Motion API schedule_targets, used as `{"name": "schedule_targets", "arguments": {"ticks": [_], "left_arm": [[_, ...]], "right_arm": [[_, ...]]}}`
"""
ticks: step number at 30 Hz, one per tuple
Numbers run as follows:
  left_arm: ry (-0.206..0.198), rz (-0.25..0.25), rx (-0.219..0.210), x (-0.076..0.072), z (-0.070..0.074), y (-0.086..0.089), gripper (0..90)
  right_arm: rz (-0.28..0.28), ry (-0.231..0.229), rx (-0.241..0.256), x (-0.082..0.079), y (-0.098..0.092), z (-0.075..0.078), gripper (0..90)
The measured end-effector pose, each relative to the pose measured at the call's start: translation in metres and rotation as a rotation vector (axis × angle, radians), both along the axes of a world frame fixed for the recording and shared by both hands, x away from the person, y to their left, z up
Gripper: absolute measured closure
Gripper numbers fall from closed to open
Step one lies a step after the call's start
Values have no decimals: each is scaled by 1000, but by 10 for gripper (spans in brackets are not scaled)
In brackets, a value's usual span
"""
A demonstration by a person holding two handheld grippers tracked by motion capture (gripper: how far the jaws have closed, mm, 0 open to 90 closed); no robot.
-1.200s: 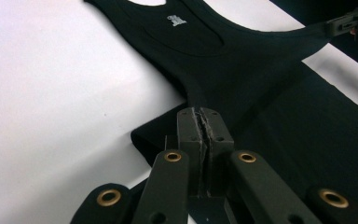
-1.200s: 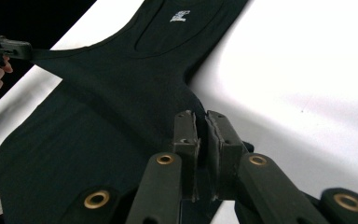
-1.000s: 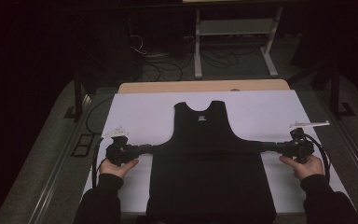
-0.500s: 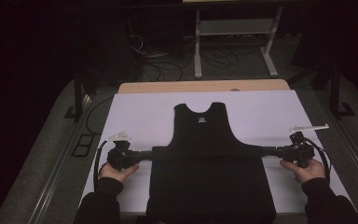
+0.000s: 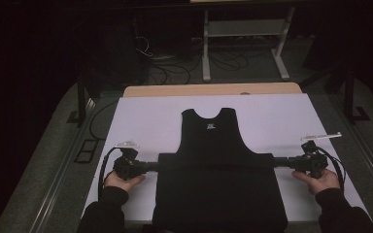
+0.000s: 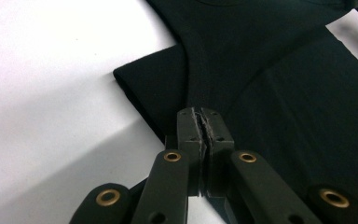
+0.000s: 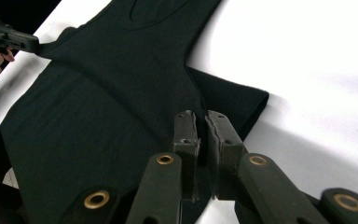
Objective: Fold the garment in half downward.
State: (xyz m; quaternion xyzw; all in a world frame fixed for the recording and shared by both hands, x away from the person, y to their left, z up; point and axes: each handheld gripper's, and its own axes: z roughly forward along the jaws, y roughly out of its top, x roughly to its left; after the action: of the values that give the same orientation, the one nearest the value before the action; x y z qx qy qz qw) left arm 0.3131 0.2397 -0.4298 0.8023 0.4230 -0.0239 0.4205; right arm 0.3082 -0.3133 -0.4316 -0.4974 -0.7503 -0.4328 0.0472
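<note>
A black sleeveless shirt [image 5: 218, 145] lies flat on the white table cover [image 5: 145, 121], neck away from me, its hem hanging over the near edge. My left gripper [image 5: 156, 166] is shut on the shirt's left side edge; in the left gripper view the pads [image 6: 200, 116] meet over the dark cloth [image 6: 284, 93]. My right gripper [image 5: 276, 162] is shut on the right side edge, and in the right gripper view its jaws [image 7: 201, 119] pinch the fabric [image 7: 112, 93] near a folded corner. The left gripper [image 7: 9, 39] also appears far off in the right gripper view.
A wooden table edge [image 5: 213, 90] runs behind the white cover. Beyond it on the dark floor are cables [image 5: 175, 68] and a white metal frame [image 5: 243, 34]. Bare white surface lies on both sides of the shirt.
Both grippers have drawn slightly toward me, still holding the shirt's sides, and the shirt has slid a little nearer with them.
</note>
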Motion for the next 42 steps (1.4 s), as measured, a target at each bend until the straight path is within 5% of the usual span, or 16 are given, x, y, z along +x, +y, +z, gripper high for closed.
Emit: {"name": "schedule_targets", "arguments": {"ticks": [24, 35, 42], "left_arm": [[34, -5, -8, -5, -1, 3, 864], [43, -7, -11, -5, -2, 4, 855], [36, 4, -17, -3, -3, 5, 797]], "right_arm": [[10, 76, 12, -7, -1, -7, 816], [20, 75, 2, -9, -1, -9, 815], [18, 89, -28, -8, 1, -10, 734]]}}
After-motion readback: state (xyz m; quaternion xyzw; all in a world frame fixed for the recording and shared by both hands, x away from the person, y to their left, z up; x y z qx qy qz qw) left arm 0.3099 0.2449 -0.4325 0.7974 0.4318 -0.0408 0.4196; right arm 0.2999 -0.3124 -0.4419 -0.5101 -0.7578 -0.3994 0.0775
